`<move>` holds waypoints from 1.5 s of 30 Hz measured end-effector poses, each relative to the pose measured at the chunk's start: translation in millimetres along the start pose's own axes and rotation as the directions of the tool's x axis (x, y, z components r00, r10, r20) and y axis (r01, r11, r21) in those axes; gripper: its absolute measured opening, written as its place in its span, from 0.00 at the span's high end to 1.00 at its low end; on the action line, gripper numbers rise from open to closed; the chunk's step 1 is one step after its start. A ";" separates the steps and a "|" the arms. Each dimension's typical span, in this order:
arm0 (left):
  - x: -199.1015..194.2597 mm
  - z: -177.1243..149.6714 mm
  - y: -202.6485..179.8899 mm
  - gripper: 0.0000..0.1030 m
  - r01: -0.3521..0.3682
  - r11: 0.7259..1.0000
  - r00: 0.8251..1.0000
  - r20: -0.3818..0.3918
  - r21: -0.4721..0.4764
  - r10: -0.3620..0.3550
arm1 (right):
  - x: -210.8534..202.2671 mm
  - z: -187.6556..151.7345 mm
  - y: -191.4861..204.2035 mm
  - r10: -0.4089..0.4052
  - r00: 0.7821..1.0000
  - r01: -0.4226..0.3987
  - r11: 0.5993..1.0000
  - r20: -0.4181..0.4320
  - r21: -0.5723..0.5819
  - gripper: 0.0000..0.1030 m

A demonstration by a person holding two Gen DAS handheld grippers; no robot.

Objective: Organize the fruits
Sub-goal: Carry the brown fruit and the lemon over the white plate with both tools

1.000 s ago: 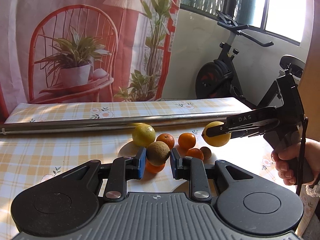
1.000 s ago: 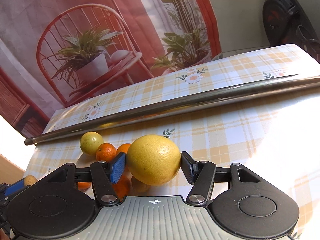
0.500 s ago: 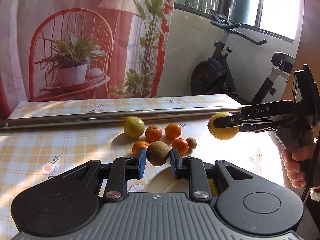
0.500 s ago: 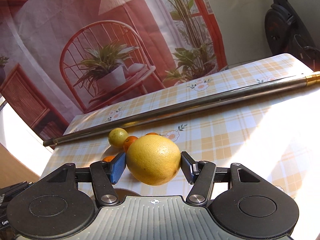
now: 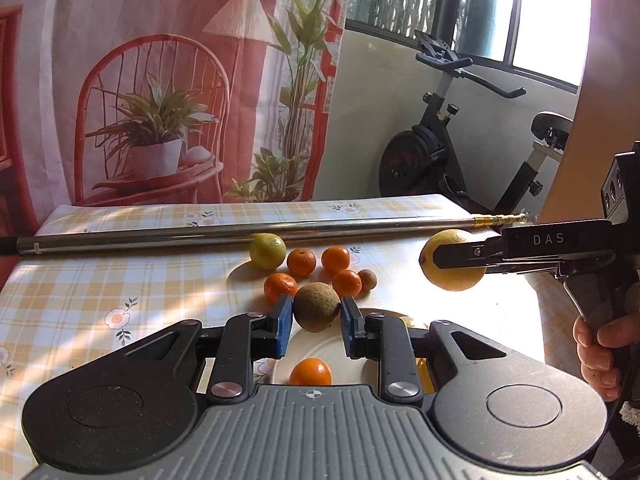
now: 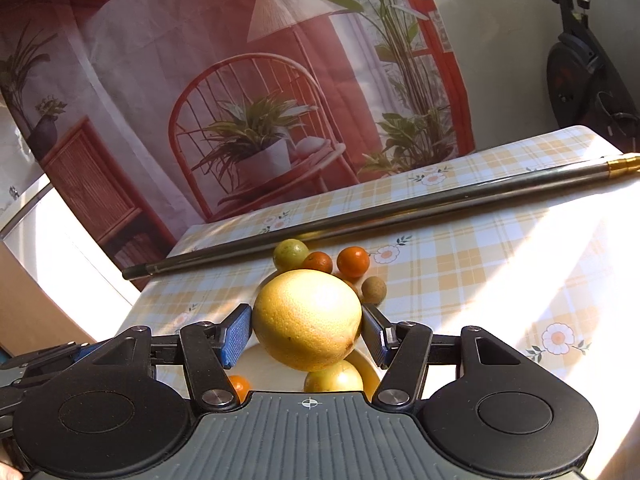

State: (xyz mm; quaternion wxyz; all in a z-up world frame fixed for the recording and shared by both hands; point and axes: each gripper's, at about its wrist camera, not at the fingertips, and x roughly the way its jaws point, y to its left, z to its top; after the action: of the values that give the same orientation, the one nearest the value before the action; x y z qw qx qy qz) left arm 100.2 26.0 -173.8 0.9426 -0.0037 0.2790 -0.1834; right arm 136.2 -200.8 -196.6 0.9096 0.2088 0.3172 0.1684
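My left gripper point(image 5: 316, 320) is shut on a round brown fruit point(image 5: 316, 307), held above a white plate point(image 5: 360, 344) that has an orange point(image 5: 311, 372) on it. My right gripper point(image 6: 307, 330) is shut on a large yellow citrus point(image 6: 307, 320); the same citrus point(image 5: 454, 260) shows at the right of the left wrist view. Beneath it the plate point(image 6: 272, 372) holds a yellow fruit point(image 6: 334, 378) and a small orange point(image 6: 239, 386). Further back on the checked cloth lie a green-yellow lemon point(image 5: 267, 251), several oranges point(image 5: 301, 262) and a small brown fruit point(image 5: 367, 280).
A long metal pole point(image 5: 240, 232) lies across the table behind the fruit. An exercise bike point(image 5: 452, 160) stands past the table's far right corner. A printed curtain point(image 5: 160, 80) hangs behind. A hand point(image 5: 598, 356) grips the right tool's handle.
Both grippers have drawn back toward the near side with their fruit and now hang over the white plate, which has come into view under them. The loose fruit has not moved.
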 end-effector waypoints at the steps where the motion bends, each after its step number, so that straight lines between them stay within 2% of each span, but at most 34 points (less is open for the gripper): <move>1: -2.2 -2.4 -0.1 0.74 0.000 1.000 1.000 -0.002 -0.003 0.000 | -3.0 -4.0 2.0 -0.001 1.000 0.001 1.000 0.002 -0.001 0.47; 13: 1.4 -33.1 2.7 0.74 0.022 0.999 0.996 -0.083 -0.039 -0.025 | -6.9 -35.4 10.7 -0.014 1.000 0.013 1.000 -0.026 -0.025 0.47; 27: 26.0 -44.8 4.7 0.74 0.036 0.999 0.986 -0.160 -0.028 -0.040 | 4.3 -31.1 2.4 -0.004 1.000 0.004 1.000 -0.029 -0.015 0.46; 45: 48.1 -47.3 10.6 0.74 0.028 0.999 0.976 -0.216 -0.035 -0.035 | 21.0 -24.1 2.0 -0.005 0.999 0.004 1.000 -0.041 -0.029 0.46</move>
State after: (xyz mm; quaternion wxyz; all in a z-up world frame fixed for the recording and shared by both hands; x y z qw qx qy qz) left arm 116.2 23.6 -240.1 0.9034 -0.0030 0.3830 -0.1929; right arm 135.8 -183.3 -223.4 0.9062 0.1912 0.3339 0.1751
